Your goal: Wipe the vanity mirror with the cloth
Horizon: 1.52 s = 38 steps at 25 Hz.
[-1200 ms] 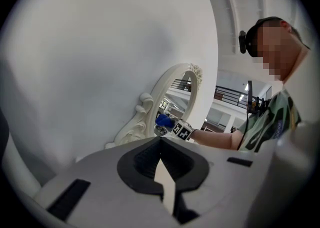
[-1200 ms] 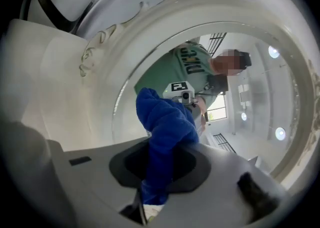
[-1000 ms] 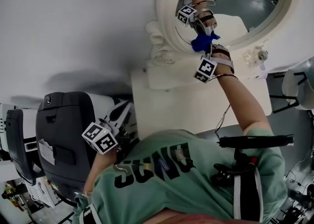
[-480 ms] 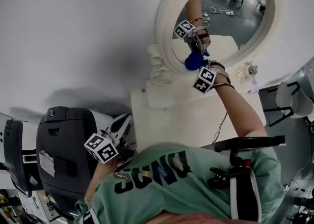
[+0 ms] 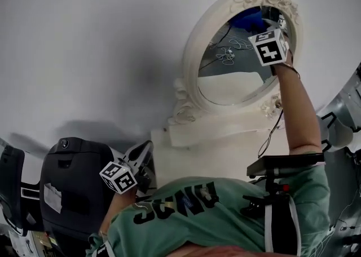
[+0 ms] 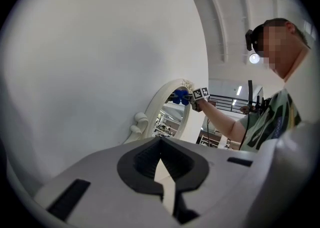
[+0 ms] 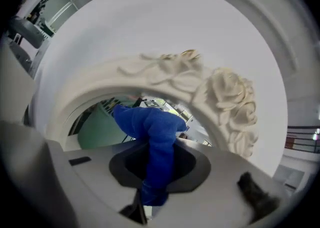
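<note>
The oval vanity mirror has a cream carved frame (image 5: 193, 53) and stands on a white vanity against the wall. My right gripper (image 5: 257, 23) is raised to the top of the glass, shut on the blue cloth (image 5: 248, 18), which is pressed to the glass just under the rose carving (image 7: 231, 99). In the right gripper view the cloth (image 7: 156, 139) hangs bunched between the jaws. My left gripper (image 5: 139, 161) hangs low beside the vanity, away from the mirror, shut with nothing in it. The left gripper view shows the mirror (image 6: 169, 116) and the cloth (image 6: 179, 97) far off.
A black machine (image 5: 73, 185) stands at the lower left beside the white vanity top (image 5: 217, 149). A black clamp stand (image 5: 282, 165) sits near my right elbow. The white wall fills the space left of the mirror.
My right gripper has carried the cloth from the mirror's lower rim up to its top. The head view has tilted upward. The left gripper has barely moved.
</note>
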Motion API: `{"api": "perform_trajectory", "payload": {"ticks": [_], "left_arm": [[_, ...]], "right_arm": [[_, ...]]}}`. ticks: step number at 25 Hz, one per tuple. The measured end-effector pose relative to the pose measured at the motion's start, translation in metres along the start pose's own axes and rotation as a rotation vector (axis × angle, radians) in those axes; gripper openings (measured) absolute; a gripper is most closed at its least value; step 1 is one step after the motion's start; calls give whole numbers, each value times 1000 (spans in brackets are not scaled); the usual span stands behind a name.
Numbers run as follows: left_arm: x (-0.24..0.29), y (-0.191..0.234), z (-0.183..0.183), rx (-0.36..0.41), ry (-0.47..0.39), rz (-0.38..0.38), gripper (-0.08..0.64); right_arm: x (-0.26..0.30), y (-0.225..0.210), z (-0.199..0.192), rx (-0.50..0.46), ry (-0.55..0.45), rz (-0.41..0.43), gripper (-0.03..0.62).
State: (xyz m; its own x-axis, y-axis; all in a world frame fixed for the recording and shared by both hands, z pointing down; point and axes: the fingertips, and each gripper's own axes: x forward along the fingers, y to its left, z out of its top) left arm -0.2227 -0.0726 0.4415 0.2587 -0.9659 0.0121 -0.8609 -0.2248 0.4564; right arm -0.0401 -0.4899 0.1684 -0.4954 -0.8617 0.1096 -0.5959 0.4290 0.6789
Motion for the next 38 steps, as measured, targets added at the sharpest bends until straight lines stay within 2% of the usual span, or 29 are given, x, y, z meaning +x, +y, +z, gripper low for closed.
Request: {"api": "perform_trajectory", "payload": {"ticks": [4,8,10,14,18,22,26,32,35,38], "left_arm": [[-6,4,6,4,-19,6,0],[-12,8,2,-2,-20,20,0],[-13,10,0,-6,-16,24,0],[-8,9,-3,-10,-3,17,0],[6,4,-6,-10,18,-2,0],[9,0,-15,-12,66,7,0],[7,0,-26,-32,113,40,0],[16,-1,-41,-42,162,67,0],[16,-1,-45,-46,181,83,0],[13,3,-47,-51,185,103,0]], "right_arm": [[-5,-42,28,105,-44,-83,74],[-3,-49,27,158,-46,-111,75],[-4,-48,23,114,-35,-130,75],[0,-30,11,-59,14,-146,71],[12,6,-33,-156,81,-123,71],[19,63,-111,-154,184,-18,72],[27,147,-205,-157,314,116,72],[43,270,-327,-167,533,350,72],[47,308,-369,-184,630,426,72],[50,315,-383,-191,674,459,71]]}}
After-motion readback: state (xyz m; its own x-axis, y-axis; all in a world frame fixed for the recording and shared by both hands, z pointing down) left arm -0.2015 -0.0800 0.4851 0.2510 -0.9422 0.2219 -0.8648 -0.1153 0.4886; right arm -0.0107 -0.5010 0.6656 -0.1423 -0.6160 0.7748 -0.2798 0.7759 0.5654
